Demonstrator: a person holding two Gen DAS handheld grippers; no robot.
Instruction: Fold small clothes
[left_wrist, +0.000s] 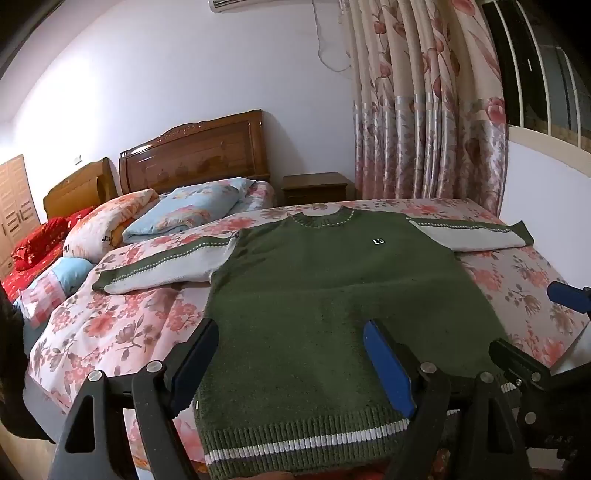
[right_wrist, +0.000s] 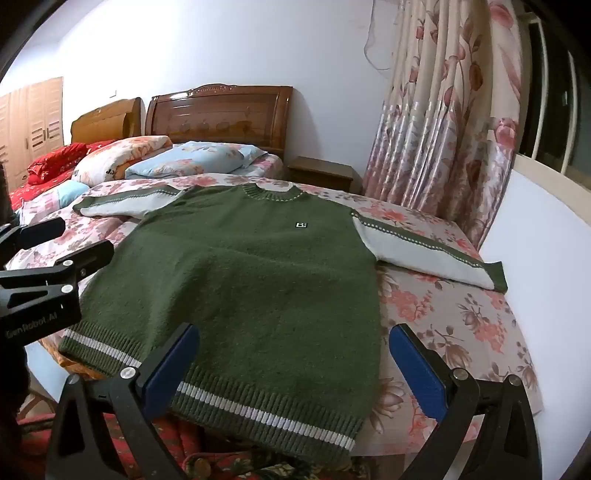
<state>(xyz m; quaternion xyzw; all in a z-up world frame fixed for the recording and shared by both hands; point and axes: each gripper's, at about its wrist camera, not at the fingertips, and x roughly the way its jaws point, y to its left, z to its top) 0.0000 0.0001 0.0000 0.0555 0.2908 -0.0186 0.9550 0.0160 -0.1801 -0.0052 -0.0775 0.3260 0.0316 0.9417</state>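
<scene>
1. Sweater (left_wrist: 332, 295) lies flat, face up, on the bed (left_wrist: 517, 280); both sleeves spread out sideways. No fold made yet, so all folding remains.
2. Left gripper (left_wrist: 291, 354): jaws wide apart, holding nothing. The sweater's hem corner lies below and between them, untouched as far as I can tell.
3. Right gripper (right_wrist: 291, 358): jaws fully spread, empty, straddling the opposite hem corner.
4. Judgement: start position, likely before a sleeve or side fold.

Both views are evenly lit by soft indoor light, with the window (left_wrist: 546, 70) dark. Shadows are faint. The wooden headboard (right_wrist: 221, 110) shows small glare spots. Fisheye distortion bends the walls and blackens the corners. Focus is fairly sharp, without motion blur.
</scene>
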